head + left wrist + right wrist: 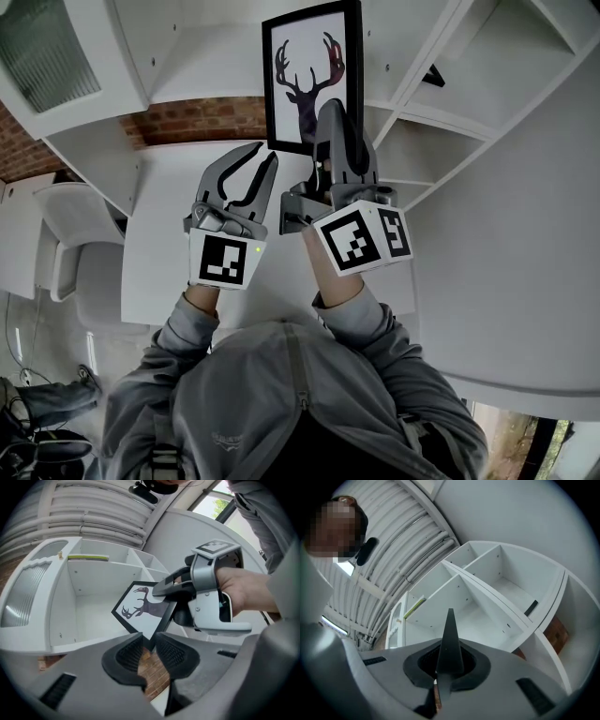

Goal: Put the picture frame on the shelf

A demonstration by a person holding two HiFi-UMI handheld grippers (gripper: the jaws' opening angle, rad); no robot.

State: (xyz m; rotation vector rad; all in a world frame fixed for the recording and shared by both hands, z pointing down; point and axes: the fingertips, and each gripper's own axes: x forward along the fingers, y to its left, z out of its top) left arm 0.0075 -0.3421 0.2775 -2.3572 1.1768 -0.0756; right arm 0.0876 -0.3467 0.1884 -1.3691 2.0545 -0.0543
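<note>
The picture frame (309, 75), black-edged with a dark deer head on white, is held upright in front of the white shelf unit (216, 66). My right gripper (333, 111) is shut on its lower edge. In the right gripper view the frame (450, 634) shows edge-on as a thin black blade between the pads. My left gripper (262, 155) stands open just left of the frame's lower corner, with nothing between its fingers. In the left gripper view the frame's corner (143, 609) hangs just beyond the parted jaws of the left gripper (149, 641), and the right gripper (166, 585) clamps it from the right.
The shelf unit has several open white compartments (483, 606). A green-edged flat thing (88, 558) lies on an upper shelf, and a small black piece (531, 607) sits in a far compartment. Red brick (187, 120) shows behind, and a white chair (75, 253) stands at the left.
</note>
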